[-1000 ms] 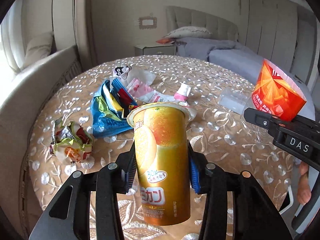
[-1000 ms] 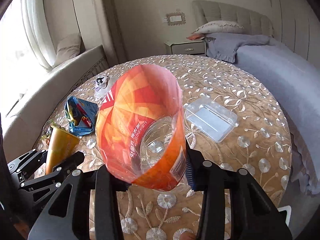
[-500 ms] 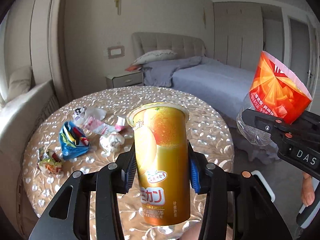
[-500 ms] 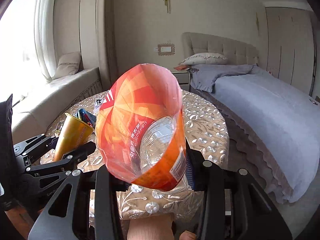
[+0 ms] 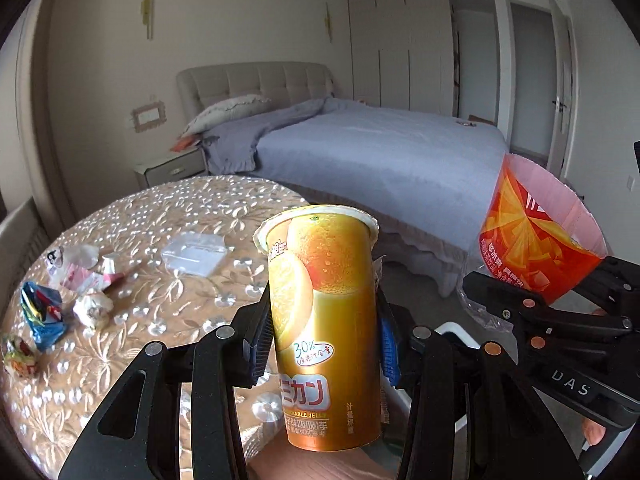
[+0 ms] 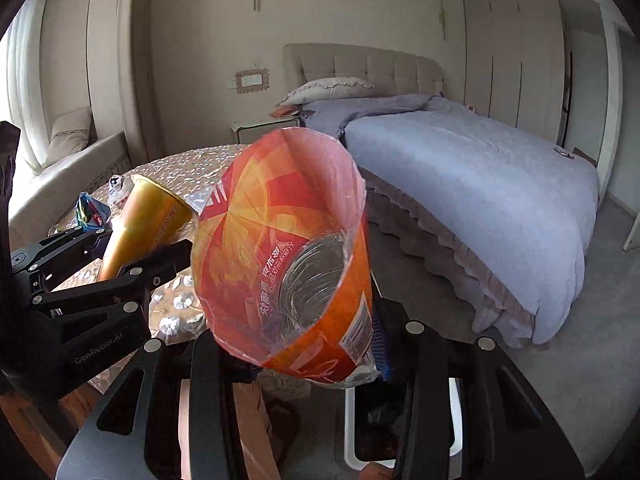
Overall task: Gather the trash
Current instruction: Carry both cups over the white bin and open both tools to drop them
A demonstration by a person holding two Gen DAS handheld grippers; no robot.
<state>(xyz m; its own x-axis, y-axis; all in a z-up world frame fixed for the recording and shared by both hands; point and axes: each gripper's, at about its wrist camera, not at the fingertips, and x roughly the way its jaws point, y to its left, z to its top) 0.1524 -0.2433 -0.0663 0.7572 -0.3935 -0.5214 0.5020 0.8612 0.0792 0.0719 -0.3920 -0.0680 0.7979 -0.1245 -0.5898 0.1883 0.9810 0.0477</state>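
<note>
My left gripper (image 5: 322, 344) is shut on an upright orange jelly cup (image 5: 324, 320), its blue pads pressing both sides. My right gripper (image 6: 312, 344) is shut on a clear plastic bottle with a loose orange label sleeve (image 6: 280, 248), tilted with its open end toward the camera. Both are held off the edge of the round table (image 5: 168, 220). In the left wrist view the bottle (image 5: 536, 240) and the right gripper (image 5: 532, 312) are at the right. In the right wrist view the cup (image 6: 144, 224) is at the left.
On the table lie a blue wrapper (image 5: 40, 312), a crumpled tissue (image 5: 94, 308), pink wrappers (image 5: 88, 276) and a clear plastic tray (image 5: 194, 256). A white bin (image 6: 350, 432) stands on the floor under the right gripper. A bed (image 6: 460, 168) fills the right side.
Both grippers swung right, away from the table centre and past its edge, each keeping its hold. The table slid to the left of both views and the white bin came into sight below.
</note>
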